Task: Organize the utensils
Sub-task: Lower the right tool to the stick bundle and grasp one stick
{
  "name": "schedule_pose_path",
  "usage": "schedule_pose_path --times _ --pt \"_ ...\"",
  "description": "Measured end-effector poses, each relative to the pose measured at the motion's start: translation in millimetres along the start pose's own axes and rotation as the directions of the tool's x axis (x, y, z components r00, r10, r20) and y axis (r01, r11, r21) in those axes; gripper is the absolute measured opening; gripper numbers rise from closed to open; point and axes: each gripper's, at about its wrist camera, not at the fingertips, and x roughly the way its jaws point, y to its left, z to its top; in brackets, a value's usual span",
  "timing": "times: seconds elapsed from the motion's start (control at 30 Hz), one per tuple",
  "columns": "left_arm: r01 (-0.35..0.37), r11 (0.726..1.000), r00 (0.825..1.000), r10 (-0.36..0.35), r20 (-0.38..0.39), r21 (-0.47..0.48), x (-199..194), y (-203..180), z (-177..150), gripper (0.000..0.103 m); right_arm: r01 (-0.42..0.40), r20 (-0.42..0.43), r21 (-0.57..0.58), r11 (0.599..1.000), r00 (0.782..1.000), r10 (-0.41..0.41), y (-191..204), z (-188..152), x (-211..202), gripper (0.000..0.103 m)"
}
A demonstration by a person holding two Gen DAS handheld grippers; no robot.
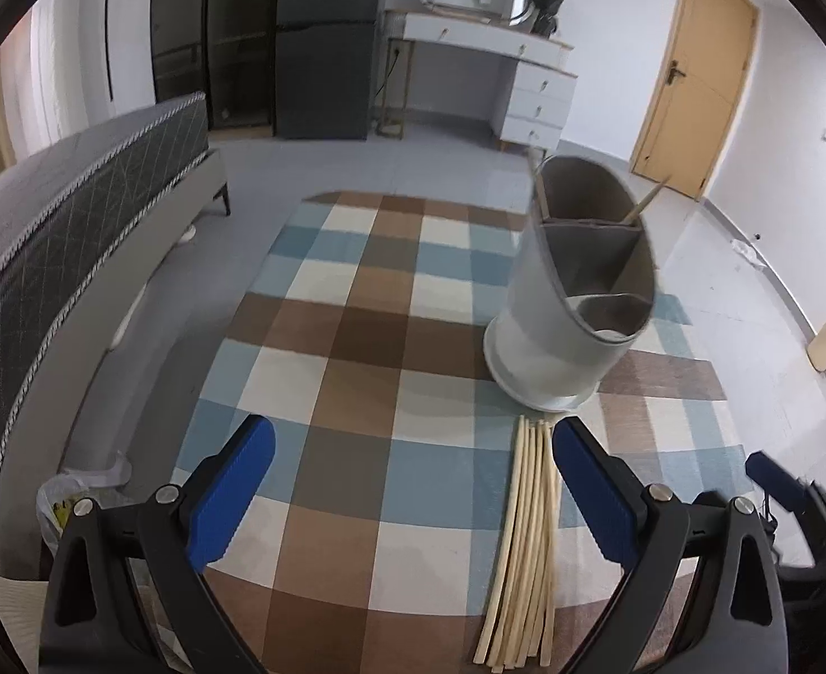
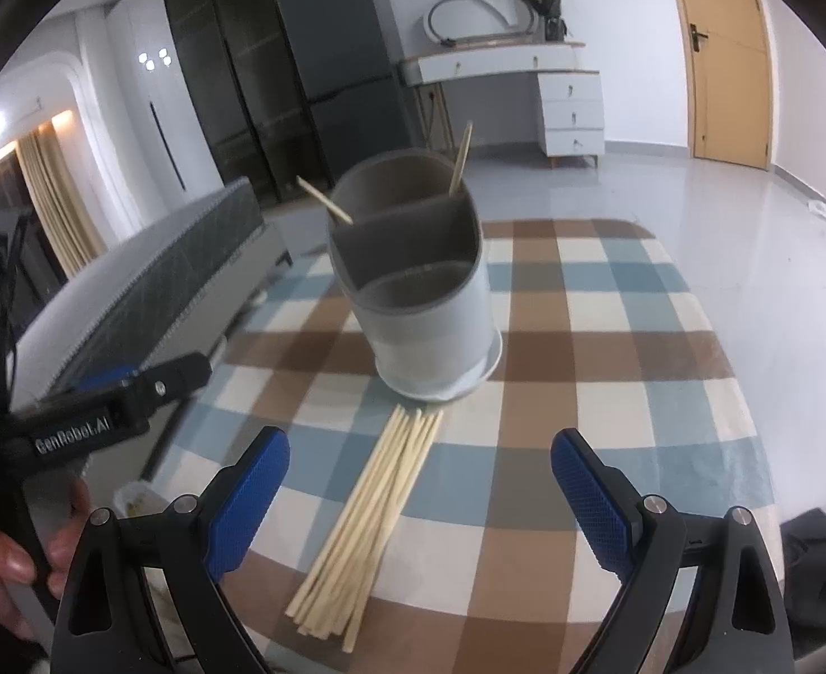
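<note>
Both grippers, left gripper [image 1: 413,497] and right gripper [image 2: 420,500], hover with fingers spread and empty above the chopsticks [image 2: 371,517], lying lengthwise on the counter [image 2: 638,370] toward the holder [image 2: 418,292], nearer the right.

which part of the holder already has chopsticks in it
The back compartment of the holder, farthest from the chopsticks on the table. Two chopsticks lean out of it; the middle and front compartments look empty.
</note>
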Motion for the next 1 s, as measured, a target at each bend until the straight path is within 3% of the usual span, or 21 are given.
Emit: schedule_pose_path --times 0.37,0.6,0.87,1.0 --pt "-0.064 0.991 0.993 0.052 -0.104 -0.116 24.0 27.3 13.2 0.097 0.008 -0.149 0.059 0.998 0.989 0.001 -10.3 -0.7 50.5 0.087" --pt "-0.068 0.987 0.987 0.044 -0.157 -0.145 37.0 31.5 16.7 0.097 -0.011 -0.191 -0.012 1.0 0.982 0.008 5.7 9.2 84.3 0.084" --pt "-0.067 0.981 0.981 0.031 -0.194 -0.181 43.8 41.5 17.8 0.097 0.005 -0.244 -0.058 0.998 0.97 -0.019 11.9 11.3 123.4 0.043" --pt "-0.075 0.98 0.979 0.037 -0.203 -0.184 45.9 43.1 17.1 0.097 0.027 -0.269 -0.093 0.995 0.962 -0.052 16.3 7.4 136.4 0.034"
